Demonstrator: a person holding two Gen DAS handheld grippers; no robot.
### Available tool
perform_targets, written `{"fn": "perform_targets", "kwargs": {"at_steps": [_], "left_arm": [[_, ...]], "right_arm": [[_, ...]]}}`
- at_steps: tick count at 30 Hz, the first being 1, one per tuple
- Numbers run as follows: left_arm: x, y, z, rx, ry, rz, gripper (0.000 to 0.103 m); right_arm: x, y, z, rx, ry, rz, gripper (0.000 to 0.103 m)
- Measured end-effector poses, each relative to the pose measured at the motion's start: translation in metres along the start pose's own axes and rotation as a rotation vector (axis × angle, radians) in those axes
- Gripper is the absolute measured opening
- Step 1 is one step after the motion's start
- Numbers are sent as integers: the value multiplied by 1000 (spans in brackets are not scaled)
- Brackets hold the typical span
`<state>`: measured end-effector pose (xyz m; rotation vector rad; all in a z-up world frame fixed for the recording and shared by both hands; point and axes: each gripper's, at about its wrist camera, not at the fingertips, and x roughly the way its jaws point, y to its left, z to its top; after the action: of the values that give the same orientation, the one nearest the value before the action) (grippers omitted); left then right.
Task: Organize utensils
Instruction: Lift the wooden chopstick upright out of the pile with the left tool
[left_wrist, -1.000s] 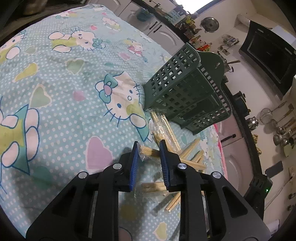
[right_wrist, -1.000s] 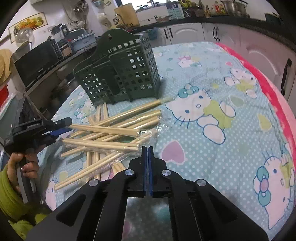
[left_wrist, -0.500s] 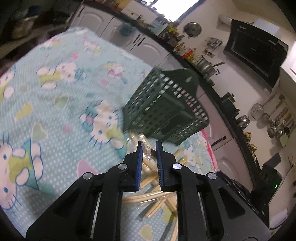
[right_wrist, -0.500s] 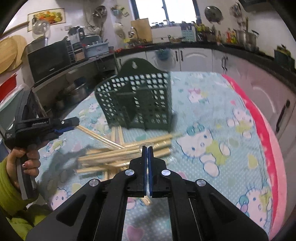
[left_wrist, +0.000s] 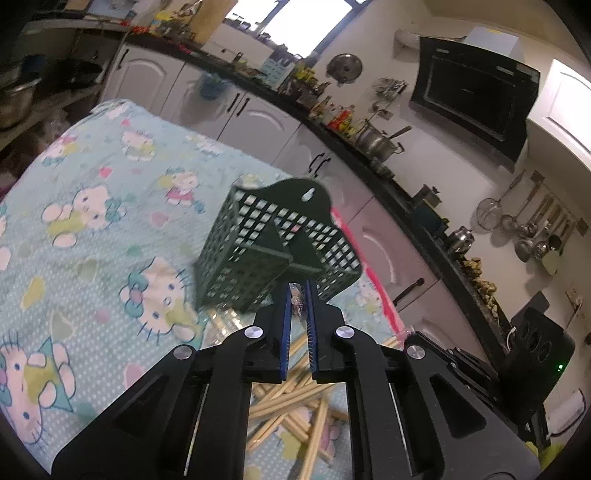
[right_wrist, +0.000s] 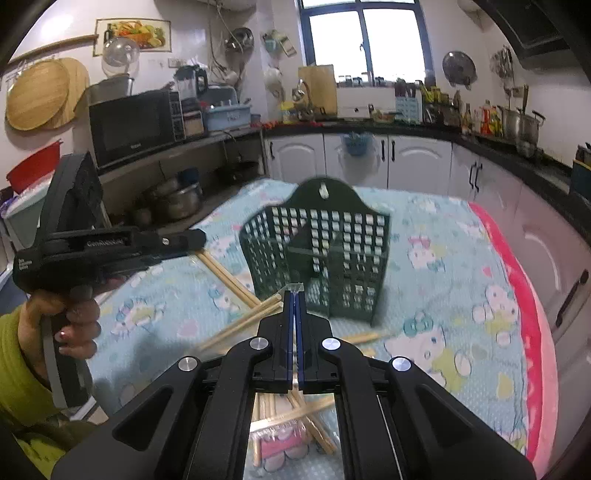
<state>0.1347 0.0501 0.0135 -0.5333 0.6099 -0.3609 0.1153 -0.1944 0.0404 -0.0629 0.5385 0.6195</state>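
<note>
Both lifts underway! Left hand-held gripper (left_wrist: 298, 295) pinches a wrapped chopstick pair (left_wrist: 295, 300) just before the green basket (left_wrist: 273, 243); right hand-held gripper (right_wrist: 294, 295) clamps another wrapper (right_wrist: 293, 287). Basket looks empty; many chopsticks (left_wrist: 291, 398) remain scattered below it.

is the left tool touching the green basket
Apart. In the right wrist view the left tool, gripping a chopstick pair, ends short of the basket, with tablecloth visible between.
</note>
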Motion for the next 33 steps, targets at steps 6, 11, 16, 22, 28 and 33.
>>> {"fn": "perform_targets", "kwargs": {"at_steps": [6,11,16,22,28,33], "left_arm": [[-4,-20,16,35,-28,-44,3],[-9,-35,27,54,-52,-81,3],[-12,-48,36,74,-67,-103,3],[-15,-58,51,83,-97,-117,3],[-19,-67,79,78,-151,-124,3],[-23,-79,101,94,-194,-124,3]], "right_arm": [[-8,6,20,-4,-52,27,1],[-16,12,35,-19,-93,35,1],[-23,13,49,-14,-133,37,1],[-34,10,70,-23,-188,20,1],[-44,1,99,-27,-247,-11,1],[-45,-8,124,-24,-284,-45,1]]}}
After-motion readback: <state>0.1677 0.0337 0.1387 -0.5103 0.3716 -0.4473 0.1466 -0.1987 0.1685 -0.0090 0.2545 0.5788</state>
